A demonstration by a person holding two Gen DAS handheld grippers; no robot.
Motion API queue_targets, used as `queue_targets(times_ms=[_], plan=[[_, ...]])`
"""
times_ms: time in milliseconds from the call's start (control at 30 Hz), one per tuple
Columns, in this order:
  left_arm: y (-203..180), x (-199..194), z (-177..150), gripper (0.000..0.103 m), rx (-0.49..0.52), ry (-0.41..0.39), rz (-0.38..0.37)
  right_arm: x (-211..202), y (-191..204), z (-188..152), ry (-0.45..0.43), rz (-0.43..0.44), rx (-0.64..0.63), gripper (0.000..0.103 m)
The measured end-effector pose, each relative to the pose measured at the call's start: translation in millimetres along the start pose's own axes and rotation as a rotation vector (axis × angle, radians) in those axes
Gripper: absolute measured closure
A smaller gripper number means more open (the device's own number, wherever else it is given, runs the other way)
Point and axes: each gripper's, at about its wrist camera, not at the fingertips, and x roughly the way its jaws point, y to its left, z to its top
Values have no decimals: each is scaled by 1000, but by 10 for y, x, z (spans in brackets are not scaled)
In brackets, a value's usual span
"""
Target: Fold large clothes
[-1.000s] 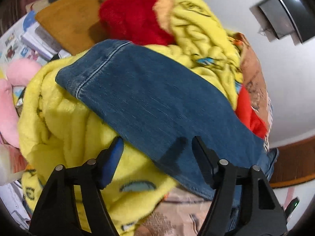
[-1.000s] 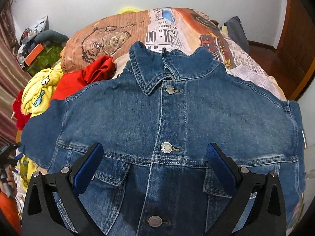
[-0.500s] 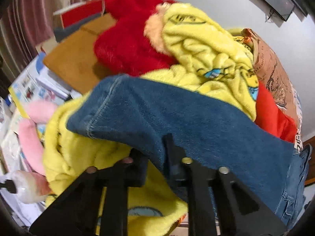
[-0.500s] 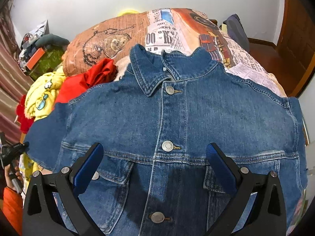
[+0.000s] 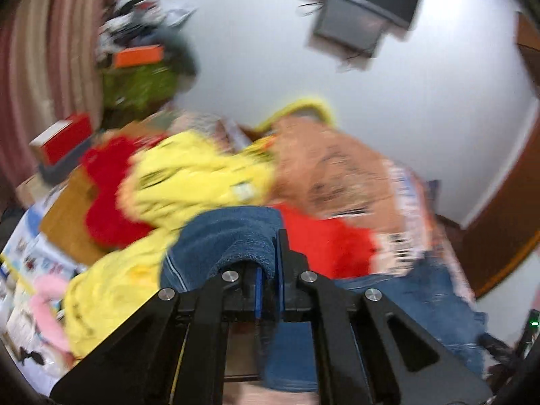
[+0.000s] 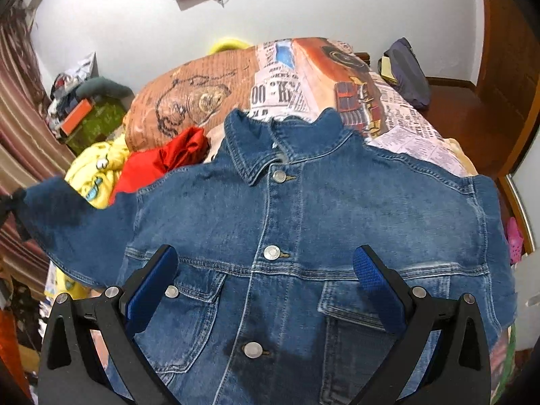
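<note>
Now the denim jacket (image 6: pixel 303 229) lies face up and buttoned on the bed (image 6: pixel 398 125), its sleeve (image 5: pixel 229 236) lifted off the yellow blanket (image 5: pixel 189 179) it rested on a second ago, with the left gripper (image 5: pixel 268 270) jaws, open then, clenched on its cuff end. Right gripper (image 6: pixel 266 270) hangs above the chest pockets, jaws released, nothing between them. Right view alone shows collar, buttons and raised sleeve; left view is blurred, showing the pinch close up.

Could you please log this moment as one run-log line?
left gripper: shut on denim sleeve | right gripper: open above denim jacket
</note>
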Motion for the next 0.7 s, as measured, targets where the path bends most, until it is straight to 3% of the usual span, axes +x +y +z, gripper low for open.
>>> queue_targets(times_ms=[200,300,500,700], plan=[[-1196,-76,69,98,105,-25,-188,-232,-180,75,-51,3,25,0],[-1711,3,-26,98,158,-9,-245,-364,-243,90,-77,8,23,0],[-2646,372,-470,98,281,121,-308,-570,-452,79,-120,-7,21,0],[-3209,902,-1272,98,406,342,-307,-529,-717,-20,-86,-57,32,0]])
